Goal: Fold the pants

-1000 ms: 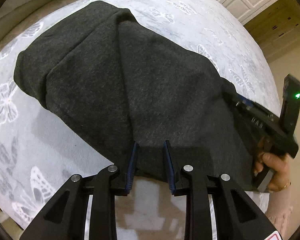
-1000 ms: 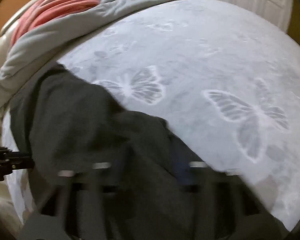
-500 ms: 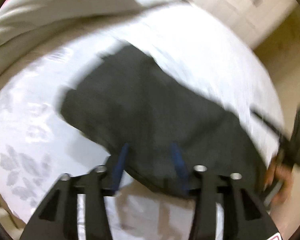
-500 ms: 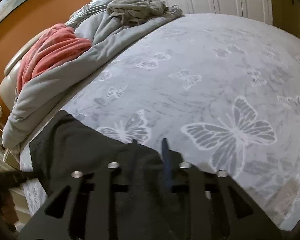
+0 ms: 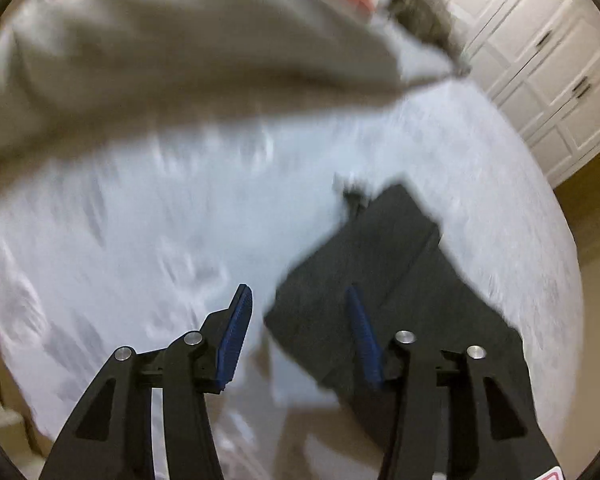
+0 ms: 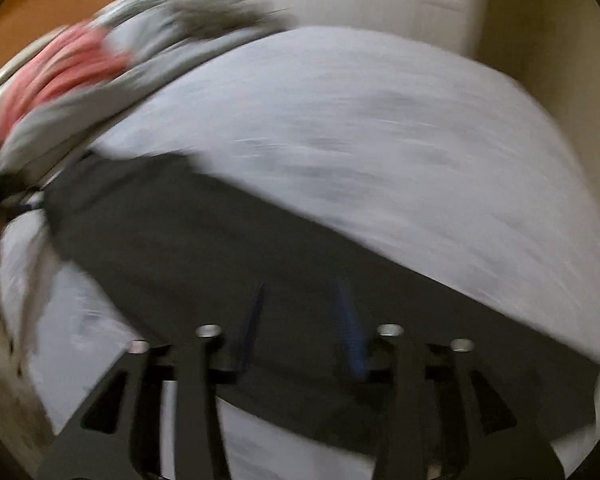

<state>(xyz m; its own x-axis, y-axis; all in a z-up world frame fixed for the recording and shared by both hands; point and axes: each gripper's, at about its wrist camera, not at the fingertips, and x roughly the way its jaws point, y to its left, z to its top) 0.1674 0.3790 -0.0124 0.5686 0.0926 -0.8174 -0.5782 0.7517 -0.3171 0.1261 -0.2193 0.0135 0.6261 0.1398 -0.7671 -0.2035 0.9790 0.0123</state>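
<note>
Left wrist view: my left gripper (image 5: 298, 320) has its jaws parted with nothing between them, above the bed (image 5: 148, 240); the folded dark pants (image 5: 384, 280) lie just beyond. Right wrist view: my right gripper (image 6: 300, 312), jaws just opening, grips nothing and hangs over the pants (image 6: 220, 240).
</note>
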